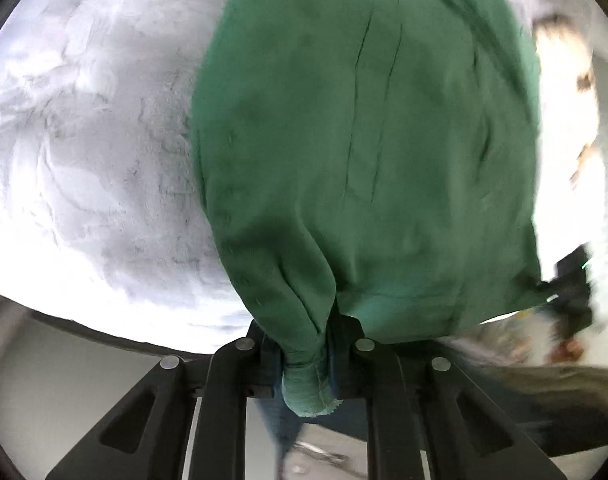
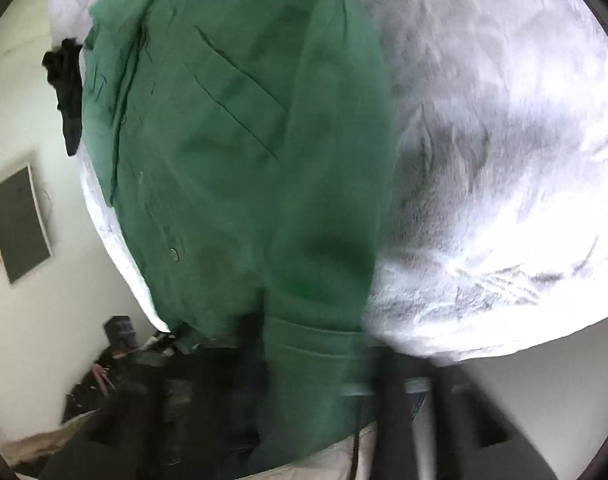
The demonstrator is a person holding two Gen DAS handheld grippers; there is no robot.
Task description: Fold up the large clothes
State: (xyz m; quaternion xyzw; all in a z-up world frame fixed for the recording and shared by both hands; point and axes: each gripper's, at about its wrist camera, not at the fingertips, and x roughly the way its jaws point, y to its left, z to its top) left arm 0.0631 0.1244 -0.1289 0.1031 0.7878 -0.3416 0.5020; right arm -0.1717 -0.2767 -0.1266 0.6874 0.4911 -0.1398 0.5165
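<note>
My left gripper [image 1: 305,354] is clenched on a bunched corner of the green shirt [image 1: 363,140] — the cloth is pinched tight between the two black fingers, with a hemmed stub poking out below them toward the camera. From that pinch the fabric fans upward and away, filling the middle and right of the left wrist view, with a few long creases running down it. My right gripper [image 2: 315,364] is badly blurred; the green cloth drapes down over and between its dark fingers, and it looks gripped there, but I cannot tell for certain whether the jaws are closed on it. In the right wrist view the shirt [image 2: 240,152] shows a button placket with small buttons along its left side and a slanted pocket flap near the middle. The garment lies spread over a fluffy white blanket [image 2: 483,160], which also fills the left half of the left wrist view [image 1: 96,140]. Beyond the blanket's edge I see a dark rumpled piece of cloth [image 2: 66,92] just beside the shirt — and a dark flat rectangular panel [image 2: 20,224] against the pale wall.
</note>
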